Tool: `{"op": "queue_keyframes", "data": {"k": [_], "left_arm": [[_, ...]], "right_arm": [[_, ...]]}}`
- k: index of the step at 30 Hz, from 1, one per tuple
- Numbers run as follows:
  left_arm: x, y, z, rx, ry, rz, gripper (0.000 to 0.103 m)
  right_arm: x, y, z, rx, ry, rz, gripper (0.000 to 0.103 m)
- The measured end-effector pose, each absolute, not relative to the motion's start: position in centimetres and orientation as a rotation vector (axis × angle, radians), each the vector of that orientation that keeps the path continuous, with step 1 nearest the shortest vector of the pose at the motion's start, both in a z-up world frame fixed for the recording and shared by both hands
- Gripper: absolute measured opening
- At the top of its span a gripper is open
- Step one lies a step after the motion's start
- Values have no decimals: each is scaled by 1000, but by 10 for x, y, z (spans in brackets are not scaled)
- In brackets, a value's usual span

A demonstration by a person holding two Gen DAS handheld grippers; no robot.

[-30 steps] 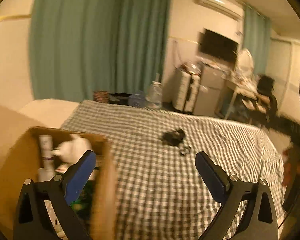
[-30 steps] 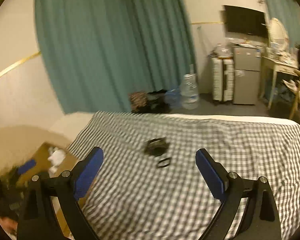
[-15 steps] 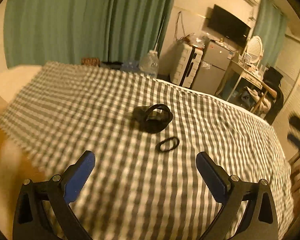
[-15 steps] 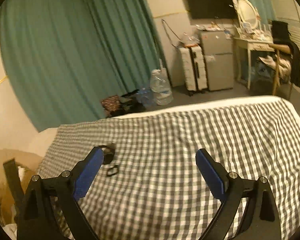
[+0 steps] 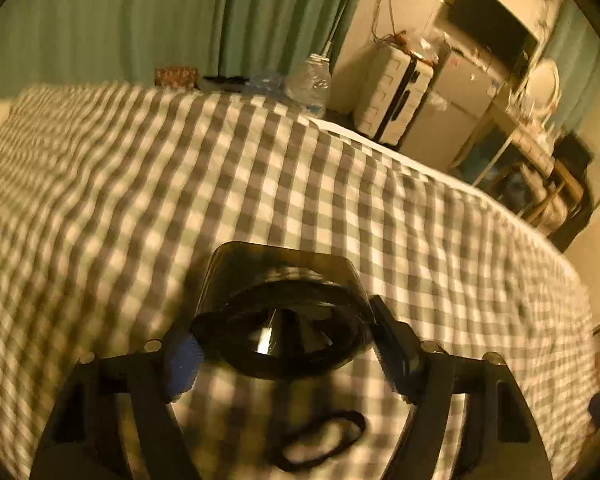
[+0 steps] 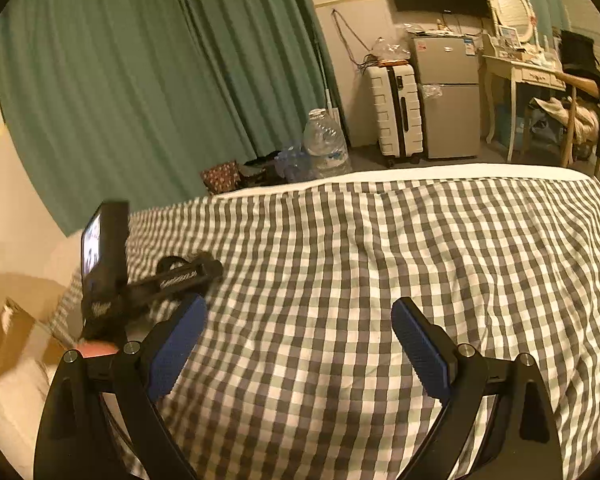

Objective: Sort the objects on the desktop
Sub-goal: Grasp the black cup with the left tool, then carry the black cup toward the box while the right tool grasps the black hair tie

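A dark round object (image 5: 280, 332) on a smoky see-through base lies on the checked bed cover (image 5: 140, 184). My left gripper (image 5: 284, 344) has come down around it. Its jaws are closing, the object fills the gap, and both pads (image 5: 182, 364) touch its sides. Just nearer the camera lies a thin black ring (image 5: 320, 440), blurred. The right wrist view shows the left gripper (image 6: 180, 276) from the side at the cover's left edge. My right gripper (image 6: 300, 344) hangs open over bare cover, with nothing between its fingers.
A cardboard box (image 6: 12, 340) stands off the bed's left edge. Beyond the far edge are a big water bottle (image 6: 326, 144), a white suitcase (image 6: 396, 112), a small fridge (image 6: 448, 92), green curtains (image 6: 160, 60) and a cluttered desk (image 6: 524, 68).
The left gripper swung right from the box, dropped over the cover, and its jaws narrowed around the dark round object. The right gripper sank and shifted right of the objects, staying open.
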State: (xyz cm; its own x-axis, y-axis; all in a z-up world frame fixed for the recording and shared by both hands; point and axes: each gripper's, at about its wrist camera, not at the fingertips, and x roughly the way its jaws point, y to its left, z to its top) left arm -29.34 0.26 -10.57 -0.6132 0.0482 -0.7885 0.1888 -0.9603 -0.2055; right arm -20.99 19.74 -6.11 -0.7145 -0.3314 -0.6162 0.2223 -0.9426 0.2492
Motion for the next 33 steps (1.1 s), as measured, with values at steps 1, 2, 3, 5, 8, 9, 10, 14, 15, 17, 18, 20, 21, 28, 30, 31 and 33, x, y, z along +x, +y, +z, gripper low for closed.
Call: {"op": "queue_keyframes", "data": {"k": [1,2,3,5,8,9,10,14,15,17,18,20,21,28,30,31,33], "left_arm": [[-293,1,-105,1353,414,-2739,75],[-292,-2,-103,1368,415,-2755,75],[-290,-6,-100,1385,391,-2757,75],[-274,-19,-87,1345,335,-2731,75],[-232,-47,-69,1243,399,-2706,75],[-219,-56,-67,1222,421,-2674,75],[-205,-67,-68,1208,441,-2638,75],[-179,-91,-81,1221,479,-2566,75],[-177,-93,-84,1234,467,-2558,75],[-169,-96,-87,1221,459,-2554,75],[-165,-97,-89,1228,468,-2565,75],[-162,-95,-92,1262,469,-2582,75],[-158,-93,-93,1266,448,-2590,75],[-148,-80,-89,1264,451,-2663,75],[-148,-77,-80,1264,455,-2695,75],[-146,-74,-76,1253,446,-2708,75],[-136,-70,-61,1221,446,-2742,75]], "right_arm": [[-210,195,-62,998,-221,-2647,94],[-211,193,-65,1001,-220,-2637,94],[-213,190,-69,1003,-225,-2623,94],[-217,181,-76,1022,-260,-2561,94],[-222,156,-86,1050,-253,-2468,94],[-222,148,-87,1051,-237,-2451,94],[-222,132,-91,1061,-198,-2428,94],[-225,89,-104,1106,-65,-2375,93],[-228,76,-109,1110,-4,-2385,92],[-237,61,-117,1152,28,-2385,85],[-242,56,-120,1155,2,-2371,72],[-243,42,-124,1159,36,-2360,62],[-243,29,-128,1190,167,-2363,54],[-221,59,-126,1217,105,-2373,6],[-208,70,-120,1199,94,-2378,6],[-202,74,-115,1197,118,-2376,6],[-185,81,-103,1177,138,-2378,6]]}}
